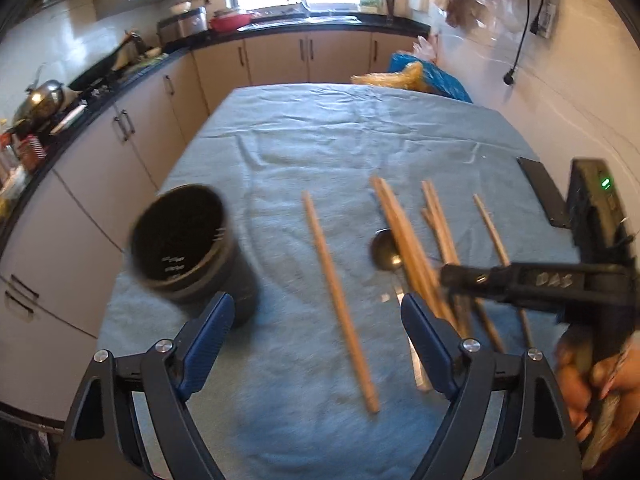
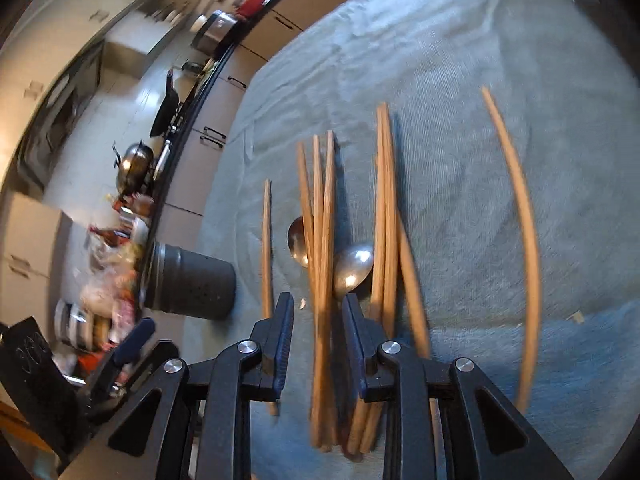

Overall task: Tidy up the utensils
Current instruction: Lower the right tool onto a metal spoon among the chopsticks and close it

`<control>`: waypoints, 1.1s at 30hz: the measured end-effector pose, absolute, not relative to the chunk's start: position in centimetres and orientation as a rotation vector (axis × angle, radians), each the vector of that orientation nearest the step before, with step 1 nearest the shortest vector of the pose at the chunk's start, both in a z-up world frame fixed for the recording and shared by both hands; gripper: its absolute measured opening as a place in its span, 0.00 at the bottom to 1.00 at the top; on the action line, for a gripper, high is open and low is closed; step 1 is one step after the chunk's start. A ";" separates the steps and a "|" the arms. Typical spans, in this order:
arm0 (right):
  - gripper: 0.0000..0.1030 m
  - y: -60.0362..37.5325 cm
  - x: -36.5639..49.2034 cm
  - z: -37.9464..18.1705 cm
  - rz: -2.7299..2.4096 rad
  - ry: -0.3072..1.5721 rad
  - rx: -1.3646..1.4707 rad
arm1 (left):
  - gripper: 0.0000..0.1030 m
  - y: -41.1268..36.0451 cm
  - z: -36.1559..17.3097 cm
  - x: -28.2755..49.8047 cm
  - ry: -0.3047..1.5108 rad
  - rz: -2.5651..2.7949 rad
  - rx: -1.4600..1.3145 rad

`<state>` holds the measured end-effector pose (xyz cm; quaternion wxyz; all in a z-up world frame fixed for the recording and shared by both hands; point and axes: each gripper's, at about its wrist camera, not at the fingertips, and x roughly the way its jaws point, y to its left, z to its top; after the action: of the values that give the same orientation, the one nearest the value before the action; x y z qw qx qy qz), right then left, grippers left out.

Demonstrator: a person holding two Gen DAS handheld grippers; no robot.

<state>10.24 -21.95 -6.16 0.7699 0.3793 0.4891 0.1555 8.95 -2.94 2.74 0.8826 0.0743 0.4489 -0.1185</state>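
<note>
A black cylindrical cup (image 1: pixel 188 244) stands upright on the blue-clothed table (image 1: pixel 320 132), just beyond my left gripper's left finger. My left gripper (image 1: pixel 318 322) is open above the cloth; a single wooden chopstick (image 1: pixel 340 300) lies on the table under the gap. Several more chopsticks (image 1: pixel 412 248) and a metal spoon (image 1: pixel 386 254) lie to the right. My right gripper (image 2: pixel 319 326) hangs low over a bundle of chopsticks (image 2: pixel 322 220). The bundle runs between its narrowly parted fingers, with a gap on each side. Two spoons (image 2: pixel 352 266) lie among the sticks, and the cup (image 2: pixel 192 284) is to the left.
A flat black device (image 1: pixel 542 192) lies near the table's right edge, with a bent lone chopstick (image 2: pixel 524 220) apart at the right. Kitchen cabinets and a cluttered black counter (image 1: pixel 80 100) run along the table's left side. Bags (image 1: pixel 424 76) sit beyond the far edge.
</note>
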 end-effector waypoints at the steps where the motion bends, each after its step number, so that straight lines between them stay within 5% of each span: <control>1: 0.26 -22.1 10.3 -6.4 0.311 1.068 0.844 | 0.82 -3.4 2.7 9.4 0.942 -0.246 0.154; 21: 0.10 -23.5 13.3 -9.1 0.248 1.107 1.082 | 0.82 -3.9 3.0 14.0 0.990 -0.182 0.146; 33: 0.03 -25.2 11.2 -7.2 0.258 0.933 1.020 | 0.78 -5.7 2.2 15.1 1.020 -0.212 0.171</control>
<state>11.21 -25.19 -7.15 0.7630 0.4690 0.4288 0.1188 15.12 -5.66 2.22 0.8640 0.0814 0.4865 -0.1013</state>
